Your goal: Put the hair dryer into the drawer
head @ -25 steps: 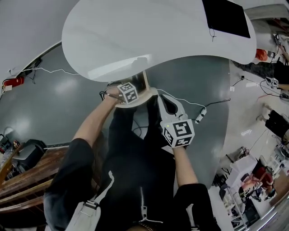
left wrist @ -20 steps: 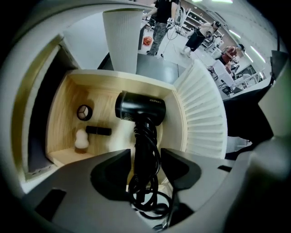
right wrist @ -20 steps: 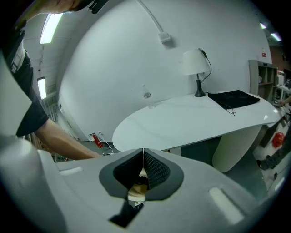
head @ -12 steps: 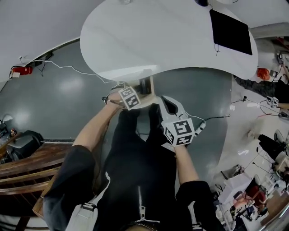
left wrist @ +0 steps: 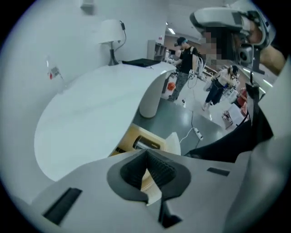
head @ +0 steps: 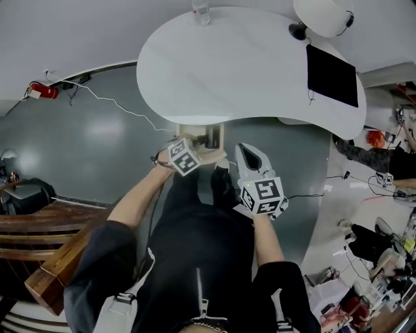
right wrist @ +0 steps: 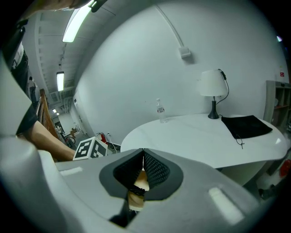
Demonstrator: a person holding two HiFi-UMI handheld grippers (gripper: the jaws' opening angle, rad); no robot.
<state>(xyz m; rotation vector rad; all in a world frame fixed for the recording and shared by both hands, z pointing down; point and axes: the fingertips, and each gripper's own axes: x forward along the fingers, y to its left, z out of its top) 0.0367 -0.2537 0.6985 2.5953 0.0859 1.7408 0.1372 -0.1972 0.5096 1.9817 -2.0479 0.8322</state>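
Observation:
A pale wooden drawer (head: 195,156) stands pulled out under the near edge of the white table (head: 247,71). A dark and silver object, seemingly the hair dryer (left wrist: 146,144), lies inside the drawer (left wrist: 129,135); the head view shows it as a dark shape (head: 211,135). My left gripper (left wrist: 146,154) hangs above the drawer, pointing steeply down; its jaws are closing and the pads meet with nothing between them. Its marker cube (head: 183,156) sits at the drawer's near left corner. My right gripper (head: 249,151) is to the drawer's right, its jaws (right wrist: 143,153) together and empty.
On the table stand a white lamp (head: 323,13), a black mat (head: 331,75) and a water bottle (head: 201,12). A power strip (left wrist: 196,133) with cable lies on the grey floor. Wooden benches (head: 39,234) are at left. People (left wrist: 185,59) stand far off.
Both grippers have risen, the left one more, lifting away from the drawer. The head view has tilted up, bringing the lamp and bottle into sight.

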